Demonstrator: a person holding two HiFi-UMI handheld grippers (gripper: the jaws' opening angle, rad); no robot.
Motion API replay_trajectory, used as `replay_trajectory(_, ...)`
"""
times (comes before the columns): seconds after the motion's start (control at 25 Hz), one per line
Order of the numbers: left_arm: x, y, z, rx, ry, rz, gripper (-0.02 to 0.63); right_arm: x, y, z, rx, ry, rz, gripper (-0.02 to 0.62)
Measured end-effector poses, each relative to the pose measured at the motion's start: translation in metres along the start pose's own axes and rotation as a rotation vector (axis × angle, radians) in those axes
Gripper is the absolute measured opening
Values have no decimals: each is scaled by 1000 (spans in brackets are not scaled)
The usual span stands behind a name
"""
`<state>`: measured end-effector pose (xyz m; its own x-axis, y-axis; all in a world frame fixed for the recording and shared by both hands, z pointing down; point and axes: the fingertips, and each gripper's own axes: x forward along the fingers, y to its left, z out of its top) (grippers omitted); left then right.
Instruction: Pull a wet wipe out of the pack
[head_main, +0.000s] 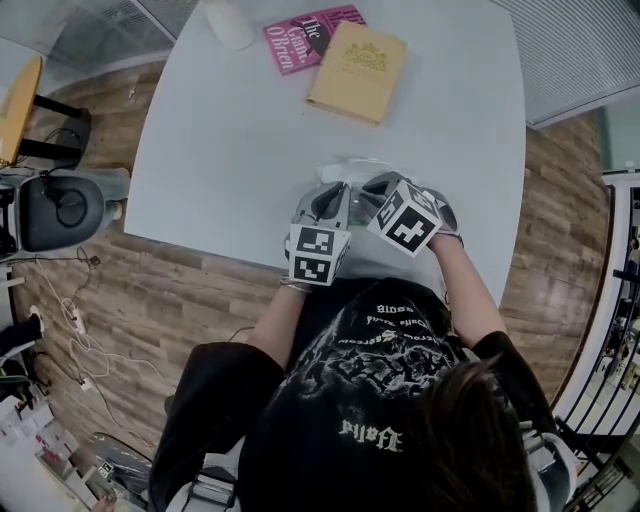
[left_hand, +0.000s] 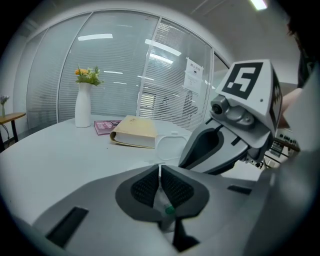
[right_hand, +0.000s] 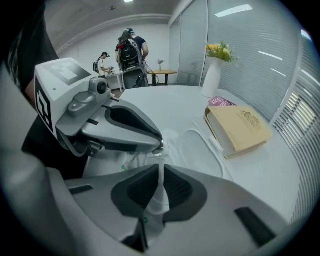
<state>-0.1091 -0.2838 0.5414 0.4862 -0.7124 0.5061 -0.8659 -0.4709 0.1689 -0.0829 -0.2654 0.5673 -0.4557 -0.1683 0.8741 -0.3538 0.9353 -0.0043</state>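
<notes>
The white wet wipe pack (head_main: 350, 170) lies on the table near its front edge, its rounded lid flap (left_hand: 172, 145) open. Both grippers meet over it, side by side. My left gripper (head_main: 325, 205) is shut, its pads (left_hand: 147, 186) pinching a thin edge of the pack's wrapper (left_hand: 166, 206), which shows translucent with a green mark below the jaws. My right gripper (right_hand: 160, 186) is shut on a white wet wipe (right_hand: 160, 197) that runs as a thin sheet between its pads. In the right gripper view, the left gripper (right_hand: 112, 127) sits just ahead, over the pack (right_hand: 130, 161).
A tan book (head_main: 357, 70) and a pink book (head_main: 300, 38) lie at the far side of the white table (head_main: 230, 140), beside a white vase with flowers (left_hand: 83, 102). A chair (head_main: 55, 205) stands to the left on the wooden floor. People stand far behind.
</notes>
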Motion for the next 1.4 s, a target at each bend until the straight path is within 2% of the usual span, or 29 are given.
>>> replay_trajectory(0.36, -1, -3, -3, 19, 11, -13, 14, 4, 1, -3, -31, 46, -12, 14)
replay_trajectory(0.52, -1, -2, -1, 22, 6, -10, 14, 5, 1, -3, -8, 40, -10, 0)
replay_trajectory(0.92, 1, 0, -5, 29, 14, -6, 14, -6, -1, 4, 52, -71, -8, -3)
replay_trajectory(1.4, -1, -1, -5, 48, -2, 3, 14, -22, 1, 14, 173, -196, -12, -3)
